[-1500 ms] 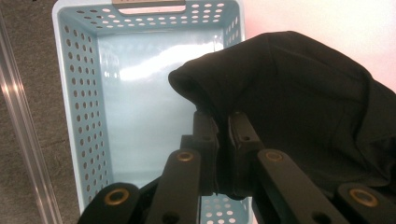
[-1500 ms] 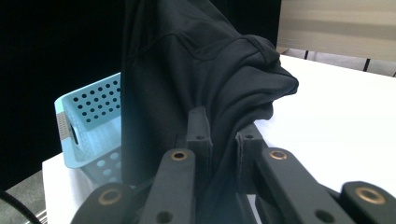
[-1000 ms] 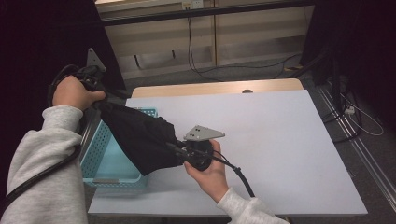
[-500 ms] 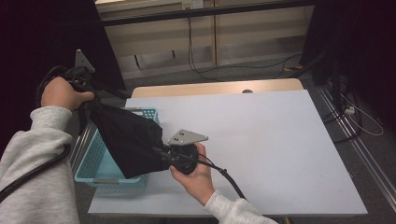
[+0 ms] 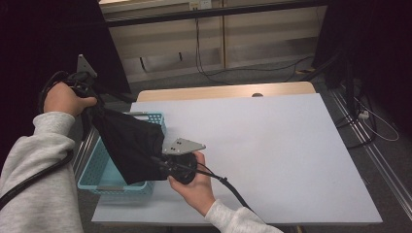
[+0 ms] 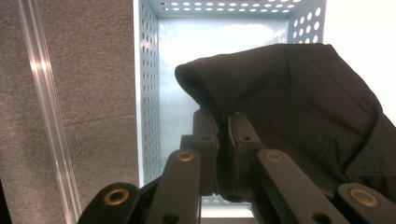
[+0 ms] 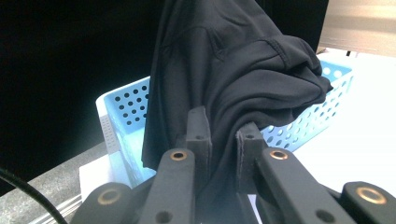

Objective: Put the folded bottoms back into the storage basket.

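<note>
The black garment (image 5: 130, 145) hangs stretched between the two grippers, directly above the perforated light-blue basket (image 5: 104, 180) at the left edge of the white bench (image 5: 272, 155). The left gripper (image 5: 90, 99) is raised beyond the basket's far left corner; its fingers (image 6: 205, 135) are clenched on a folded hem of the cloth. The right gripper (image 5: 163, 162) sits lower, near the basket's right wall, with its fingers (image 7: 198, 130) likewise clamped on a bunched edge of the fabric.

Handling notes: the garment appears to be a soft, light knit. It drapes and sags between the two grip points and will not hold a shape. Expect folds to slide and loose portions to catch on the basket rim. Slip risk is probably low where several layers are pinched together.

Recommended grip points: seams, hems or thick folds, as currently used, since a single layer may pull free. Keep both grips well apart to control the drape while lowering it into the basket.
</note>
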A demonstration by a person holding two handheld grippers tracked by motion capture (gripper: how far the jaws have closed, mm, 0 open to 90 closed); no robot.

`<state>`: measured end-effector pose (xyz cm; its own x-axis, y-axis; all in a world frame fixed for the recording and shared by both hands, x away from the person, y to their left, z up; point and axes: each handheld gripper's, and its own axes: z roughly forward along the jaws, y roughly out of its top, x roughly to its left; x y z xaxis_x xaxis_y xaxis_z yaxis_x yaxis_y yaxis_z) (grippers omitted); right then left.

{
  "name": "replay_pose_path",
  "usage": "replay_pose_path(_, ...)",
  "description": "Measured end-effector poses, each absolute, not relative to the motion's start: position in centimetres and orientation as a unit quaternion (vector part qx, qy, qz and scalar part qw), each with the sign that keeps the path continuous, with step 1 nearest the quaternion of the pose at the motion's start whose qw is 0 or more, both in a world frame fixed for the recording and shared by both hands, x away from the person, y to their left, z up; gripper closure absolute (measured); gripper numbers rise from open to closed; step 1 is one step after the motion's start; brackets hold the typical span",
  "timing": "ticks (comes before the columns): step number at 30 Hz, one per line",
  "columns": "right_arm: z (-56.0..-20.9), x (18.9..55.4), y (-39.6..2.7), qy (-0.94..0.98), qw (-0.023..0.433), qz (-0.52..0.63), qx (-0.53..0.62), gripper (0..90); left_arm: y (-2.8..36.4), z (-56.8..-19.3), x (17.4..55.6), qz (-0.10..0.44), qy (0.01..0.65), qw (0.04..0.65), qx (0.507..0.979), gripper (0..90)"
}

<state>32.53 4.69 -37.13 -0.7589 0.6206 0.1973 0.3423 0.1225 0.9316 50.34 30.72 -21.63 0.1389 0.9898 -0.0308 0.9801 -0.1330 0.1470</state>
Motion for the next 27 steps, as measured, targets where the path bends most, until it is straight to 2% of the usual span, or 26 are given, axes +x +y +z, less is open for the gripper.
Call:
replay_pose_path(20,-37.1,33.1,7.4,0.745,0.123,0.576,0.313,80.3,33.1,-21.9,51.4,0.042,0.658,0.084,0.748,83.9)
replay_pose_path(24,-37.0,33.4,8.1,0.738,0.12,0.583,0.317,80.1,33.3,-21.6,51.9,0.059,0.652,0.086,0.751,83.9)
replay_pose_path(25,-37.0,33.5,8.4,0.738,0.114,0.583,0.319,79.0,33.3,-21.6,52.1,0.071,0.646,0.085,0.755,83.8)
replay_pose_path(26,-37.1,33.6,8.9,0.742,0.109,0.582,0.315,74.2,33.3,-21.7,52.2,0.083,0.641,0.084,0.758,83.1)
replay_pose_path(27,-37.3,33.8,9.4,0.751,0.102,0.572,0.314,64.4,33.3,-22.0,52.3,0.094,0.642,0.086,0.756,80.9)
